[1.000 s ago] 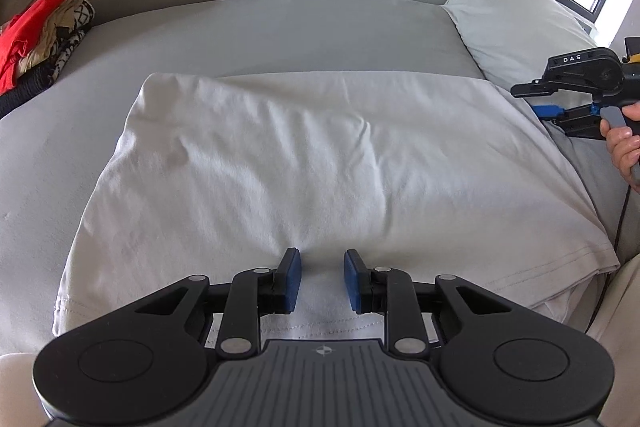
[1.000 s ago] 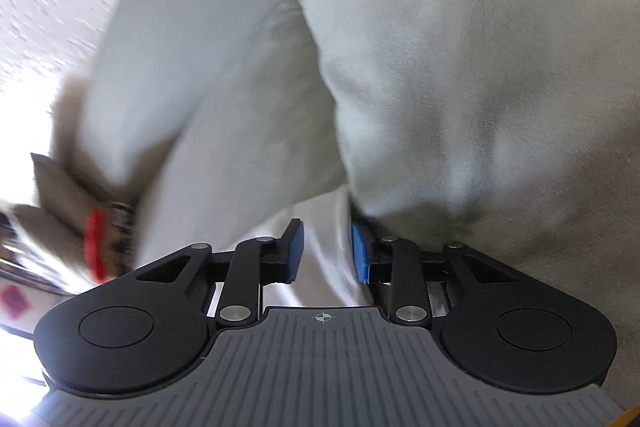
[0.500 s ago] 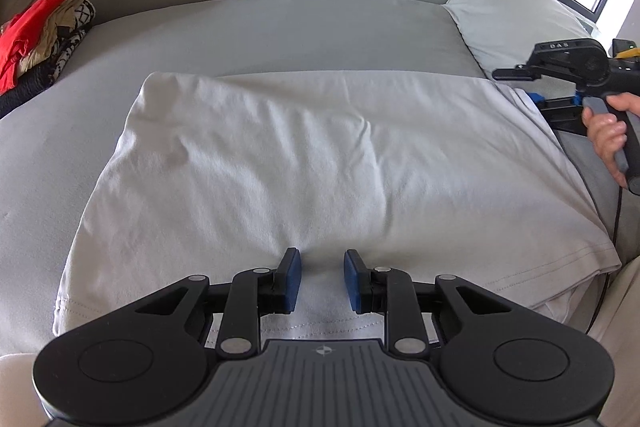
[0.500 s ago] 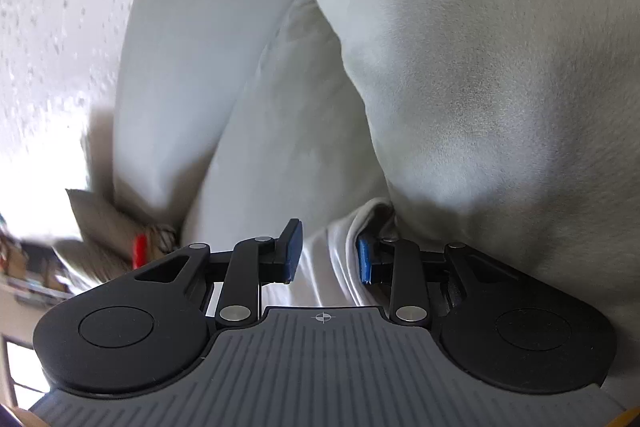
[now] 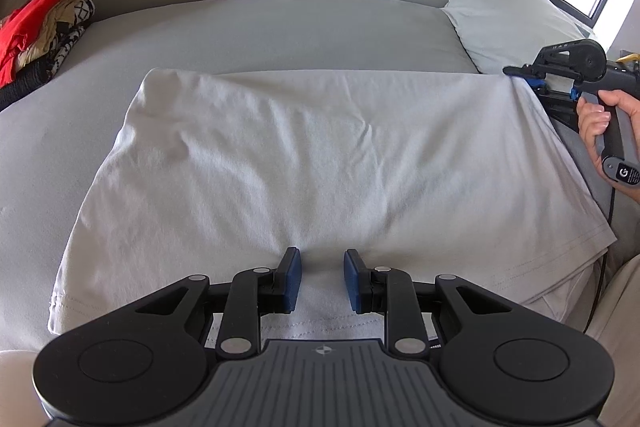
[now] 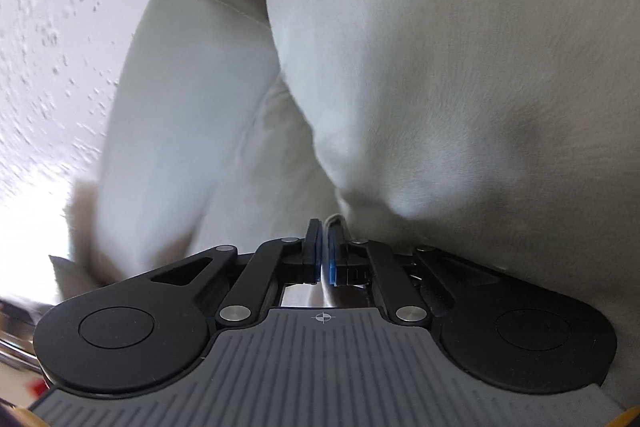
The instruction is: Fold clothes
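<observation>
Shirt (image 5: pixel 320 155) fabric lay spread flat on the grey sofa seat (image 5: pixel 260 27) — thin, soft, light cloth that would sag and crease, best taken at hems or corners. The left gripper (image 5: pixel 319 279) hovered over the near hem, jaws partly open, pinching nothing. The right gripper (image 6: pixel 323 251) at the far right corner had jaws closing on a sliver of hem. No containers showed — only a pile of clothes (image 5: pixel 40 27) on the sofa's left.
</observation>
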`<state>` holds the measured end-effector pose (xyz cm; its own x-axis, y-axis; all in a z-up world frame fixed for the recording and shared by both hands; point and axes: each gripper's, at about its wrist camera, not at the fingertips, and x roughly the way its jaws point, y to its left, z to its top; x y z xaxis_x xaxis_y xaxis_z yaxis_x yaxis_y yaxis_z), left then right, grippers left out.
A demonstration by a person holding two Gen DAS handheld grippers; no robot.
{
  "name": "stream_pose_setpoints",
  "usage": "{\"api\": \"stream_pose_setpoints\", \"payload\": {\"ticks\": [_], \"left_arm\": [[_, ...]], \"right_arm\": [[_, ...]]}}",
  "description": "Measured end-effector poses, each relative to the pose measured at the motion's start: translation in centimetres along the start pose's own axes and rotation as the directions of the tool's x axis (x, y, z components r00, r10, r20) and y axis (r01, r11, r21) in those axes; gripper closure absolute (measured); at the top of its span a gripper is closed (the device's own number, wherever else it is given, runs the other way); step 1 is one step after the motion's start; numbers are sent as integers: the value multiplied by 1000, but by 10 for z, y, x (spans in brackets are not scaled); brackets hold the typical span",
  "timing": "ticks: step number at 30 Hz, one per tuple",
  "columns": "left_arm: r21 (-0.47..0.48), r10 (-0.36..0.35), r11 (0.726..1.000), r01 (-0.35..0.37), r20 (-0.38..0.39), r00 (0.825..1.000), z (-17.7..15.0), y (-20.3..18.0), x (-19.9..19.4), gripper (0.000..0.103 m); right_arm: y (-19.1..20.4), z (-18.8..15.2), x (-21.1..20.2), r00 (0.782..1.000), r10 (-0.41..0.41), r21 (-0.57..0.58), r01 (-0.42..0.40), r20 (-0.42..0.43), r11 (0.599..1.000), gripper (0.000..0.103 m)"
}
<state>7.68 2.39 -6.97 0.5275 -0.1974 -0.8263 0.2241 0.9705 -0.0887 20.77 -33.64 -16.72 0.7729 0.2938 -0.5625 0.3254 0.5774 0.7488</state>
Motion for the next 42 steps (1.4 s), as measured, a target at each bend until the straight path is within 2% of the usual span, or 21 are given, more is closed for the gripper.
{"api": "stream_pose_setpoints", "payload": {"ticks": [3,6,8,11,14,17,18,19,20,21,22,24,25,26,27,29,31,34,36,39,42], "left_arm": [[2,6,1000,-6,18,1000,-3,-1,-2,79],[-2,15,1000,-15,38,999,-6,-3,-6,79],[-6,29,1000,-29,54,998,-8,-4,-14,79],[-41,29,999,-24,134,991,-3,1,-23,80],[-64,39,998,-28,180,983,9,5,-19,77],[-38,193,981,-192,46,980,7,9,1,80],[-47,207,977,-206,13,978,3,14,1,79],[-56,188,981,-187,5,982,-1,19,-6,79],[-64,168,983,-169,-19,986,-3,23,-14,79],[-79,142,986,-145,-39,989,-4,29,-22,79],[-112,101,988,-105,-43,994,-5,39,-29,79],[-225,14,974,-12,7,1000,-5,67,-42,79],[-283,-12,959,26,49,999,-3,83,-47,78],[-329,-22,943,49,88,996,1,98,-49,71],[-367,-20,928,64,122,992,5,112,-50,68],[-440,-24,892,102,180,983,15,142,-49,67],[-512,-72,842,171,207,976,23,171,-35,64],[-602,-156,757,254,210,965,36,210,-5,63],[-630,-216,718,296,203,955,45,227,17,62],[-642,-259,696,321,193,946,60,240,45,62],[-635,-330,669,387,213,920,68,243,68,62]], "right_arm": [[13,-9,-30,990,-104,-119,116,100,986,97],[25,-18,-60,958,-193,-225,240,212,945,89],[39,-38,-67,971,-177,-331,221,158,918,88],[58,-71,-73,986,-159,-482,167,58,860,88],[72,-112,-65,984,-175,-599,112,-47,793,88],[76,-142,-66,963,-270,-702,180,-18,689,93],[76,-141,-69,949,-315,-714,229,13,661,92],[76,-140,-77,937,-348,-706,266,30,656,91],[76,-138,-86,924,-379,-696,302,46,651,84],[75,-136,-94,910,-410,-686,338,62,645,84],[80,-140,-99,922,-386,-685,304,37,662,84],[92,-148,-107,945,-327,-683,227,-19,695,77],[97,-152,-112,954,-296,-680,187,-47,709,70],[103,-156,-116,961,-265,-676,147,-74,722,62],[110,-163,-113,965,-228,-667,85,-130,740,58],[126,-182,-109,957,-144,-622,-46,-252,782,56],[138,-194,-95,933,-72,-553,-146,-354,821,56],[146,-214,-78,901,-28,-474,-201,-433,857,56],[147,-225,-68,887,-22,-446,-211,-462,870,55],[145,-236,-57,881,-63,-457,-181,-469,871,56],[144,-240,-54,884,-113,-480,-135,-453,867,56]]}}
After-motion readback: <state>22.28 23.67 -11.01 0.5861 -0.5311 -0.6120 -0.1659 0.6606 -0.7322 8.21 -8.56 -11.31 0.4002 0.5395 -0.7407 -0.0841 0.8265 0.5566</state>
